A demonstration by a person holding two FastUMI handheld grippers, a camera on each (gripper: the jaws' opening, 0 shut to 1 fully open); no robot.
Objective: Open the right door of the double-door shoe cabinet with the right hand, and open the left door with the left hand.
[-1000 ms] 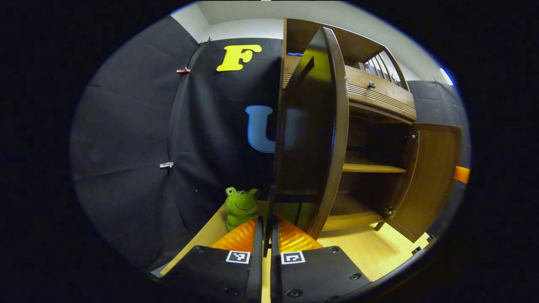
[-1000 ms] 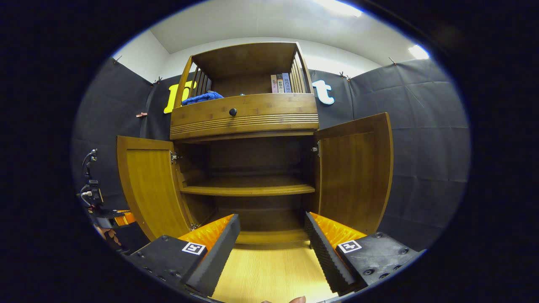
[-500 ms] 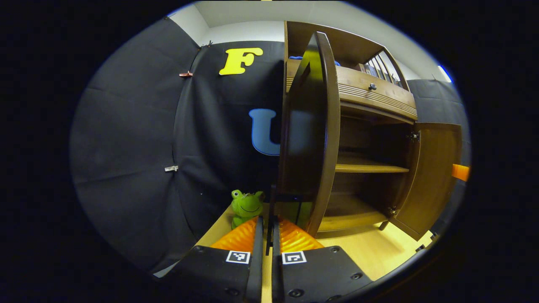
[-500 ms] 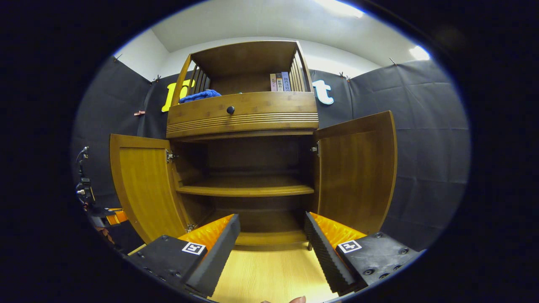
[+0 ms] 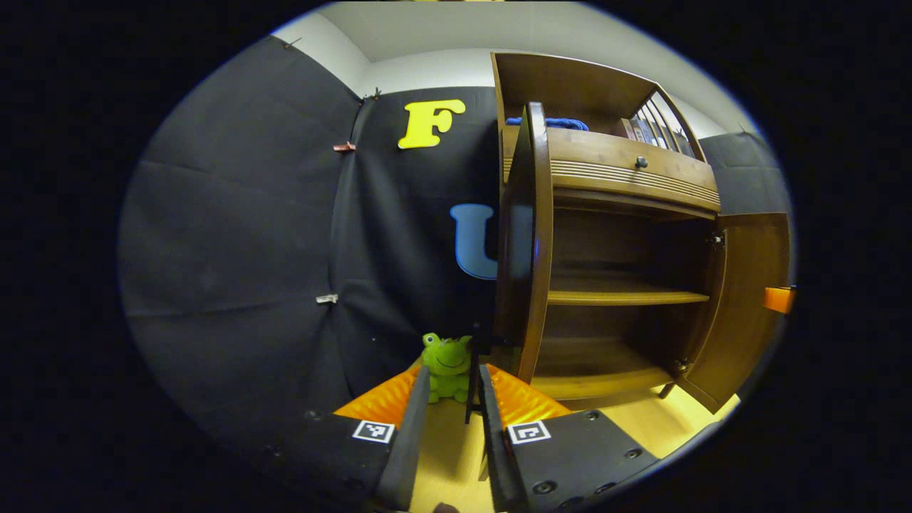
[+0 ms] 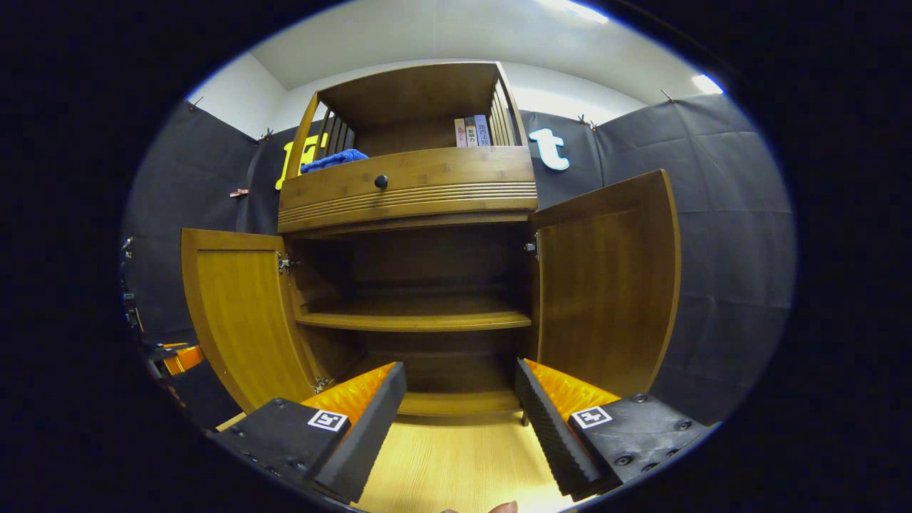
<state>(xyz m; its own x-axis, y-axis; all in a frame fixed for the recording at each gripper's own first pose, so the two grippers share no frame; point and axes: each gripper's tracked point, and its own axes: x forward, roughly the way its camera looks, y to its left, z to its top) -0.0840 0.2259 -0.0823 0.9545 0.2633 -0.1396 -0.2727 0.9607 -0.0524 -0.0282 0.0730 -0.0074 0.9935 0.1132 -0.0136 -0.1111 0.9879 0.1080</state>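
Observation:
The wooden shoe cabinet [image 6: 427, 192] stands with both doors swung wide. In the right gripper view the left door [image 6: 239, 313] and the right door [image 6: 605, 285] flank bare shelves, and my right gripper [image 6: 459, 388] hangs open in front of them, holding nothing. In the left gripper view the left door [image 5: 524, 235] shows edge-on, with its thin dark handle [image 5: 470, 385] standing in the gap of my left gripper [image 5: 452, 377]. Its fingers are parted and press on nothing. The right door [image 5: 748, 299] shows far right.
A green frog toy [image 5: 447, 363] sits on the light wood floor by the cabinet's left side, just ahead of the left gripper. A drawer with a dark knob [image 6: 381, 182] tops the doors; a blue cloth [image 6: 331, 160] and books [image 6: 472, 132] lie above.
My left gripper's fingers, nearly shut around the left door's handle before, have parted and the view has drawn back. The left door swung further open. The right gripper hardly moved.

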